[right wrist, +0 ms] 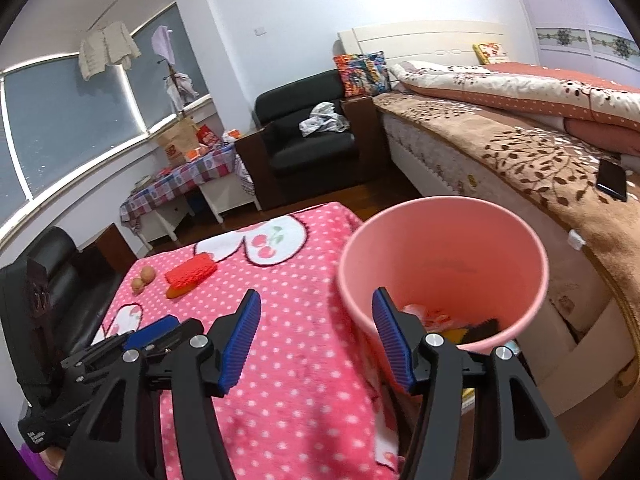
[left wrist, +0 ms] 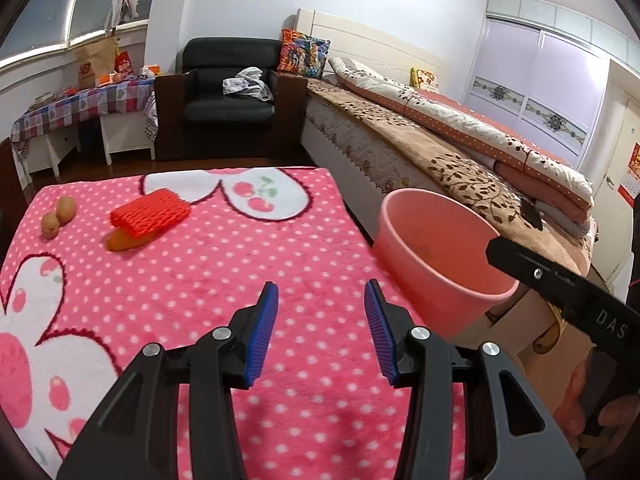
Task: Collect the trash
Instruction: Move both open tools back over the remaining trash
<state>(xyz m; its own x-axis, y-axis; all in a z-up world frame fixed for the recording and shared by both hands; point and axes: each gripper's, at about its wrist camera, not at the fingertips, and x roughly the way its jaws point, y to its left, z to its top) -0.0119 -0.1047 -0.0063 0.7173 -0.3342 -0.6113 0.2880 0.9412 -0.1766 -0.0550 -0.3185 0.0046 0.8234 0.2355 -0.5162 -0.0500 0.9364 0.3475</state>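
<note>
A pink bin (right wrist: 444, 264) stands off the right edge of the table; some trash lies in its bottom. It also shows in the left wrist view (left wrist: 436, 256). My right gripper (right wrist: 316, 336) is open, its right finger (right wrist: 392, 340) inside the bin's rim and its left finger outside. My left gripper (left wrist: 320, 328) is open and empty above the pink dotted tablecloth (left wrist: 200, 280). At the table's far left lie a red foam net (left wrist: 150, 212) over an orange peel (left wrist: 124, 242), and brown nut-like pieces (left wrist: 58, 216).
A bed (left wrist: 440, 140) with folded quilts runs along the right, with a dark phone (right wrist: 612, 180) on it. A black armchair (left wrist: 228, 96) and a cluttered side table (left wrist: 80, 100) stand beyond the table. A black chair (right wrist: 40, 288) is at the left.
</note>
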